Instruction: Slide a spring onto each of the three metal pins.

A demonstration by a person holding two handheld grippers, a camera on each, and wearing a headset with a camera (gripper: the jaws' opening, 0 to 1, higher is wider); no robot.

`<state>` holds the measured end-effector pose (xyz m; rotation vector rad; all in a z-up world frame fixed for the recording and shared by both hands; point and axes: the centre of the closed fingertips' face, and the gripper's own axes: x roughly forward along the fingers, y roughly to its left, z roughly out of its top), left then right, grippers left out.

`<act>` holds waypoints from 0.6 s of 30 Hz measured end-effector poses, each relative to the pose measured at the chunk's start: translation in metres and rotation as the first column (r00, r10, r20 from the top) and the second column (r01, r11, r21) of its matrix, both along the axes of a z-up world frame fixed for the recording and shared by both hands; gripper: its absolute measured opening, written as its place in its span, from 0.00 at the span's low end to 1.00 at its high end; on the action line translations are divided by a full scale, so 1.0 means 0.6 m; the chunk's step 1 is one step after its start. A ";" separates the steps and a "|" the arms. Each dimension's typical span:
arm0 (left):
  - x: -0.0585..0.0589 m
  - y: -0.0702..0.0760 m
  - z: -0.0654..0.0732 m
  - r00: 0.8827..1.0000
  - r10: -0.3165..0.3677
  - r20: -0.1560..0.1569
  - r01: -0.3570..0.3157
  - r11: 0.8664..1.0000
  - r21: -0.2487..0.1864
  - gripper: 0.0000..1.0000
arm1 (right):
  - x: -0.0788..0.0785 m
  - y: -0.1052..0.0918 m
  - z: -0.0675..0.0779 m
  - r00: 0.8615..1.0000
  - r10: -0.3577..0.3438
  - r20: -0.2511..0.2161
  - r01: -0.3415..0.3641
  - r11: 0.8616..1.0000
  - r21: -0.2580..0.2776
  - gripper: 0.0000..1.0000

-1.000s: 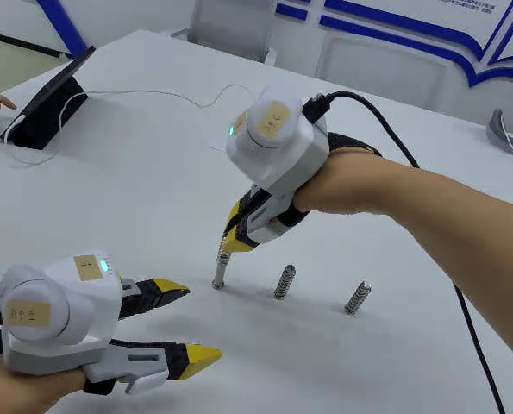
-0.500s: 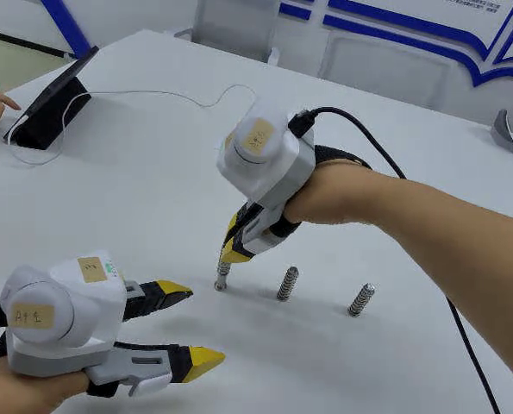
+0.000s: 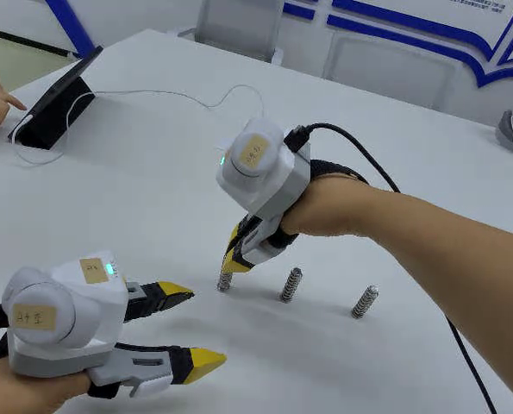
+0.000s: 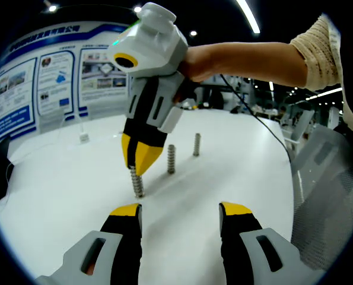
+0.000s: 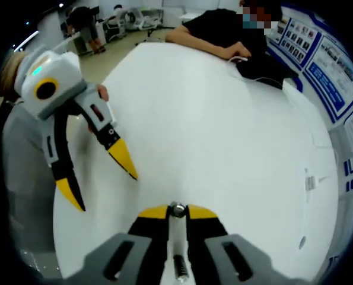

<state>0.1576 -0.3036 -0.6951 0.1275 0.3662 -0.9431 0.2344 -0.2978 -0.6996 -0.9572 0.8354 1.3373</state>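
Tablet (image 3: 53, 97) w/ cable (image 3: 153, 93) is standing far left. L gripper (image 3: 197, 326) is hovering low over the white surface (image 3: 135, 198), fingers wide apart, holding nothing. R gripper (image 3: 231, 264) is pointing steeply down, wrist bent, fingers narrow, pinching the top of the leftmost spring (image 3: 225, 280) on its pin (image 5: 177, 209). Middle spring (image 3: 291, 285) & right spring (image 3: 364, 301) are standing on their pins beside it, apart from both grippers.

White surface (image 3: 135, 198): 3 upright in a row, front-center: left pin (image 3: 225, 280), mid pin (image 3: 291, 285), right pin (image 3: 364, 301), springs (image 4: 171, 159) on all. Tablet (image 3: 53, 103) propped far left, white cable (image 3: 153, 93) trailing off it.
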 end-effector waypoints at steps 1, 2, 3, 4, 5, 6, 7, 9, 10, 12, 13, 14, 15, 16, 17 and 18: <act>0.000 0.000 0.000 1.000 0.000 0.000 0.000 1.000 0.000 0.53 | 0.000 -0.001 -0.002 1.000 -0.002 -0.002 0.002 1.000 -0.001 0.12; 0.000 0.000 0.000 1.000 -0.001 0.001 0.001 1.000 0.000 0.53 | -0.001 -0.001 -0.003 1.000 -0.007 -0.007 0.007 1.000 0.000 0.12; 0.000 -0.001 0.000 1.000 -0.001 0.001 0.001 1.000 0.000 0.53 | -0.001 -0.001 -0.004 1.000 -0.009 -0.008 0.009 1.000 0.000 0.12; 0.000 -0.001 0.000 1.000 0.000 0.001 0.000 1.000 -0.001 0.53 | 0.000 -0.001 -0.007 1.000 -0.011 -0.009 0.011 1.000 0.000 0.12; 0.000 -0.001 0.000 1.000 0.000 0.000 0.000 1.000 -0.002 0.53 | 0.000 -0.002 -0.009 1.000 -0.013 -0.011 0.013 1.000 0.000 0.12; 0.000 0.000 0.000 1.000 0.001 0.000 -0.001 1.000 -0.001 0.53 | 0.000 -0.002 -0.010 1.000 -0.015 -0.011 0.015 1.000 0.001 0.12; 0.001 0.000 -0.001 1.000 0.001 -0.001 -0.001 1.000 0.000 0.53 | -0.001 -0.003 -0.010 1.000 -0.017 -0.013 0.017 1.000 0.002 0.12; 0.001 0.000 -0.001 1.000 0.001 -0.002 -0.001 1.000 -0.001 0.53 | -0.002 -0.002 -0.009 1.000 -0.022 -0.016 0.022 1.000 0.009 0.12; 0.001 0.001 -0.001 1.000 0.002 -0.002 -0.002 1.000 0.000 0.53 | -0.002 -0.003 -0.009 1.000 -0.023 -0.016 0.023 1.000 0.011 0.12; 0.002 0.000 -0.001 1.000 0.003 -0.002 -0.003 1.000 0.000 0.53 | -0.001 -0.003 -0.009 1.000 -0.026 -0.016 0.026 1.000 0.014 0.13; 0.002 0.000 -0.001 1.000 0.003 -0.002 -0.003 1.000 0.001 0.53 | -0.002 -0.004 -0.009 1.000 -0.026 -0.016 0.026 1.000 0.015 0.13; 0.002 -0.001 -0.001 1.000 0.002 -0.002 -0.002 1.000 0.000 0.53 | -0.001 -0.003 -0.009 1.000 -0.026 -0.016 0.026 1.000 0.017 0.14; 0.003 -0.001 -0.001 1.000 0.002 -0.002 -0.002 1.000 0.000 0.53 | 0.000 -0.003 -0.009 1.000 -0.027 -0.015 0.028 0.999 0.022 0.15; 0.003 -0.001 -0.001 1.000 0.002 -0.001 -0.002 1.000 0.000 0.53 | 0.000 -0.004 -0.008 0.999 -0.029 -0.015 0.030 0.999 0.023 0.16; 0.003 -0.002 0.000 1.000 0.002 -0.001 -0.002 1.000 0.000 0.53 | 0.000 -0.006 -0.007 0.999 -0.031 -0.016 0.032 0.999 0.024 0.16; 0.003 -0.002 0.000 1.000 0.002 -0.001 -0.002 1.000 0.000 0.53 | 0.001 -0.007 -0.006 0.999 -0.033 -0.015 0.033 0.999 0.026 0.16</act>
